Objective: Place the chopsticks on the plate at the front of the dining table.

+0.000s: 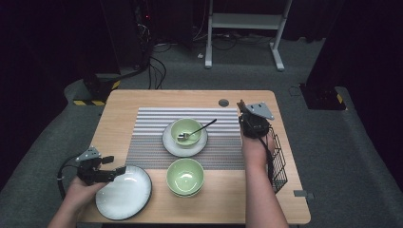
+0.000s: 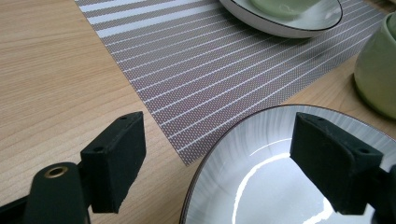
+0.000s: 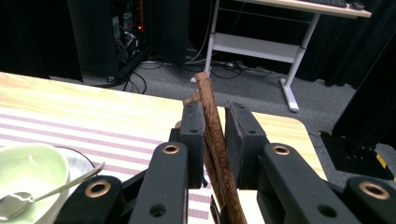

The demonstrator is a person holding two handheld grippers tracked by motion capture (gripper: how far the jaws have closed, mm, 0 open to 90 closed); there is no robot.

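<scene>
My left gripper [image 1: 115,165] [image 2: 219,154] is open at the front left, its jaws straddling the left rim of a grey-white plate [image 1: 124,192] [image 2: 261,186] without touching it. Over the table's back right, my right gripper [image 1: 243,111] [image 3: 215,121] is shut on brown wooden chopsticks [image 1: 241,103] [image 3: 210,107], which stick up past its jaws. A green bowl [image 1: 186,132] [image 3: 28,172] holding a spoon [image 1: 197,130] [image 3: 56,189] stands on a second plate [image 1: 171,145] [image 2: 299,25] on the striped placemat [image 1: 152,137]. Another green bowl [image 1: 185,176] [image 2: 378,70] sits in front of the mat.
A black wire basket [image 1: 278,164] hangs at the wooden table's [image 1: 119,114] right edge, beside the right forearm. There is bare wood to the left of the mat. Dark cabinets, cables and a white desk frame stand on the floor beyond.
</scene>
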